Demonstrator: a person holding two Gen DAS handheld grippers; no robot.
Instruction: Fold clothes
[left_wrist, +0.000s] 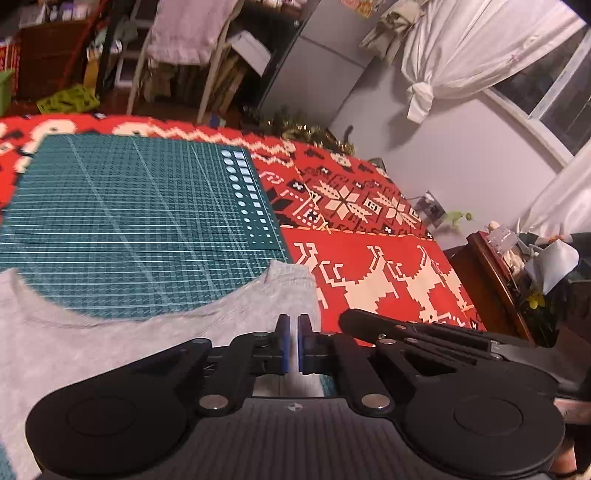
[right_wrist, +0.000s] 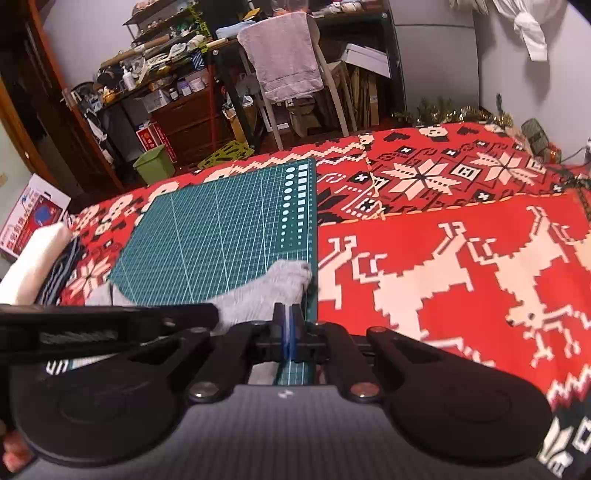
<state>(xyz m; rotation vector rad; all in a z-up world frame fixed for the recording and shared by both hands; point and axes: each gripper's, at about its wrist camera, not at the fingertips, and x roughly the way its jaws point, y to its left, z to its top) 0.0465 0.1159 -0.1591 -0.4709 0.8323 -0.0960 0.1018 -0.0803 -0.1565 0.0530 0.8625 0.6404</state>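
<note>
A grey shirt (left_wrist: 110, 343) is lying across the near part of a green cutting mat (left_wrist: 129, 206), which is sitting on a red patterned blanket (left_wrist: 388, 266). The curved neckline is facing the far side, and the shirt's right shoulder strap is reaching to the mat's right edge, just touching the blanket.

Left gripper (left_wrist: 294, 345): hovering over the shirt near that right shoulder. The blue pads (left_wrist: 282, 343) are standing a narrow slit apart with pale cloth showing behind the gap; whether cloth is actually pinched between them, I cannot tell.

Right gripper (right_wrist: 287, 332): sitting just right of the left one, at the mat's right border. Its pads are pressing together with no gap showing, and they look empty, since the mat is visible below them rather than cloth. The left tool's black arm is crossing the near-left of this view.

Both tools are working close together at the same shoulder corner, probably because that corner is the natural handle for drawing one side of the shirt over. The fold does not look begun; the shirt is lying mostly flat.

Far off: a chair (right_wrist: 291, 66) draped with a pale towel, cluttered shelves, a white curtain (left_wrist: 461, 48).
</note>
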